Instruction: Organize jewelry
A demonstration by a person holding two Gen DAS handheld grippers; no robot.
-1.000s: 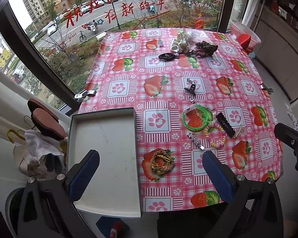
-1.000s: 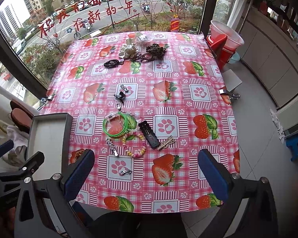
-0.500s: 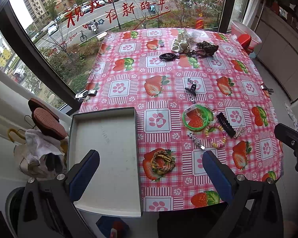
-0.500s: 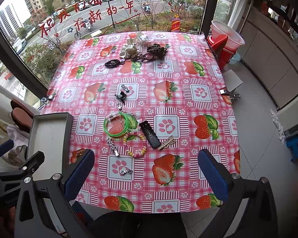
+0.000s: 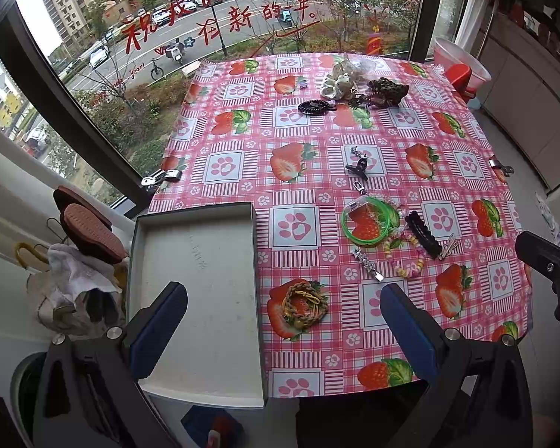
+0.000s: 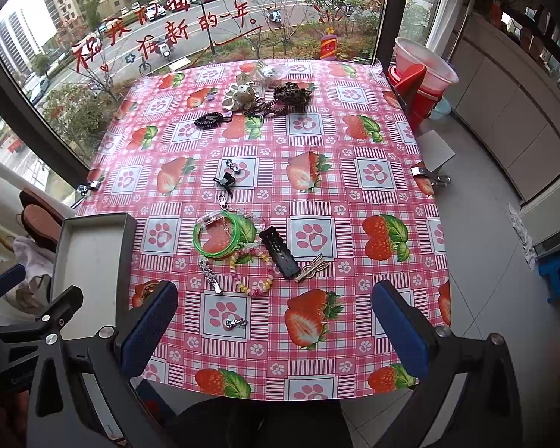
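Note:
An empty grey tray (image 5: 197, 261) lies at the table's near left corner; it also shows in the right wrist view (image 6: 89, 257). Jewelry lies on the strawberry tablecloth: a green bangle (image 5: 367, 222), a bead bracelet (image 5: 410, 257), a black hair clip (image 5: 423, 233), a silver clip (image 5: 367, 265), and a braided cord bracelet (image 5: 305, 304). In the right wrist view I see the bangle (image 6: 220, 235), bead bracelet (image 6: 252, 270), black clip (image 6: 280, 252) and a small charm (image 6: 235, 323). My left gripper (image 5: 283, 321) and right gripper (image 6: 274, 321) are open and empty above the near edge.
At the far end lie a black coil hair tie (image 5: 313, 106), a white scrunchie (image 5: 335, 82) and a dark scrunchie (image 5: 386, 91). A black claw clip (image 5: 358, 168) sits mid-table. Metal clamps (image 6: 429, 177) pin the cloth. Red stools (image 6: 414, 86) stand at the right.
Both views have shifted very slightly; nothing on the table has moved and both grippers stay open.

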